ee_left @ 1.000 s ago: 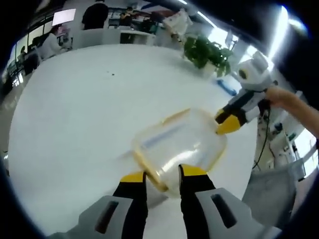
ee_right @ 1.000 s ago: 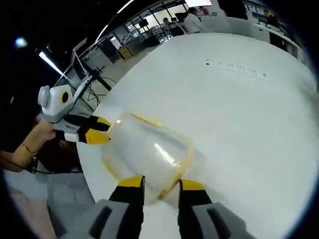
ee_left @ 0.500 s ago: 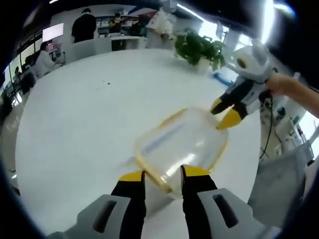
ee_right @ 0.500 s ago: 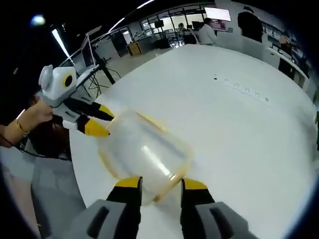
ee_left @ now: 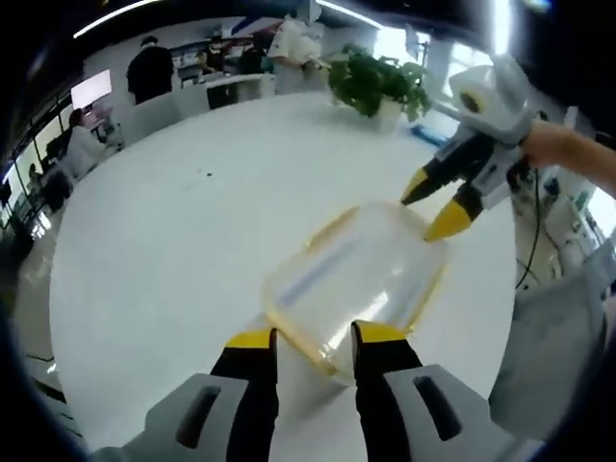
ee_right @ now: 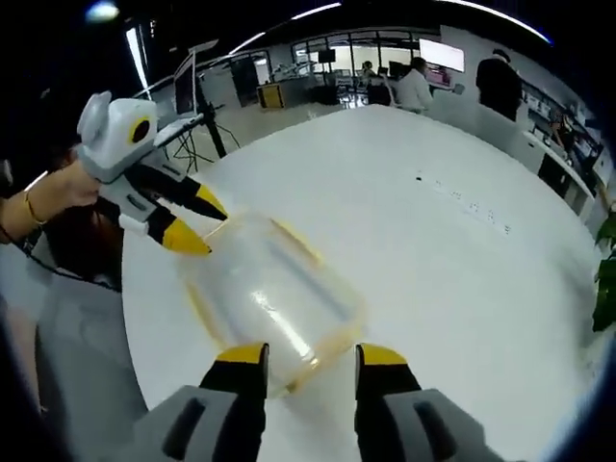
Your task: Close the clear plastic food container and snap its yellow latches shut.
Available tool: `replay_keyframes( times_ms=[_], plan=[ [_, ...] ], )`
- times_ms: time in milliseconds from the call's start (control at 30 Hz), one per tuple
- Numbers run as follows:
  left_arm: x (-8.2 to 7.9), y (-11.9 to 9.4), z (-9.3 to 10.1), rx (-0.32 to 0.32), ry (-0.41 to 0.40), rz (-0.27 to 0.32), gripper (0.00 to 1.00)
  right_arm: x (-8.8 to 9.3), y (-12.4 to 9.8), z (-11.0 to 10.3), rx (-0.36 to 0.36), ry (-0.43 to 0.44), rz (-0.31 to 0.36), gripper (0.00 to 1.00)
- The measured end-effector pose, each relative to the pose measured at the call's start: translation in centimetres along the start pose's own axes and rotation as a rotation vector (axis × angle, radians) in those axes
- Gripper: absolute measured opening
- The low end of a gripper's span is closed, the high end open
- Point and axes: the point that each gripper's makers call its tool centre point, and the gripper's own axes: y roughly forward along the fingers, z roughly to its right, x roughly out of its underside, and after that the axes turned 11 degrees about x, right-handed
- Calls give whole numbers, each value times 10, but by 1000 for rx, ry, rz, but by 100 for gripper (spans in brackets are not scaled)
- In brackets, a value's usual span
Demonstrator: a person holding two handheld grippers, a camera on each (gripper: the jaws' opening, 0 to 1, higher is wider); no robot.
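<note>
Two grippers: you had both at the container (ee_left: pixel 351 284), one at each short end, both with jaws parted and neither clamped on anything.
Table (ee_left: pixel 164 231): the big white round top carried the container near its edge, on the side where your hands came in; the potted plant (ee_left: pixel 371 87) stood well apart across the top from it.
Container: it lay flat on the table with its clear lid seated on top and yellow latches along the rims; I could not tell which latches, if any, were already snapped.
Left gripper (ee_left: pixel 306 339): in the left gripper view your yellow-tipped jaws straddled the near end of the container, open, with the yellow rim between the tips.
Right gripper (ee_right: pixel 313 356): in the right gripper view your jaws stood open at the opposite end, the container's corner running in between them; from the left gripper view this same gripper hung just above the far end, tips spread.
Biggest risk: the container sat loose on a slick top, so a push from one end alone would likely have slid it toward the table edge.
Smaller risk: a tip pressing the clear lid instead of a yellow latch would probably have flexed the lid and left that latch unsnapped.
Smallest risk: a latch caught at an angle might have slipped off the yellow tip.
</note>
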Motion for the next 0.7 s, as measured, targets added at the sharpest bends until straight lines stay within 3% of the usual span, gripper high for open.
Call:
replay_keyframes(
  times_ms=[200, 367, 600, 700],
  plan=[
    [-6, -1, -4, -45, 62, 17, 31, -7, -6, 5, 10, -17, 40, 36],
    [-23, 2, 10, -3, 68, 79, 34, -19, -8, -3, -27, -34, 97, 35],
    [-36, 11, 27, 50, 132, 98, 36, -32, -8, -16, -75, -62, 144, 33],
    [-41, 14, 26, 43, 185, 110, 36, -38, -8, -22, -102, -64, 167, 33]
  ],
)
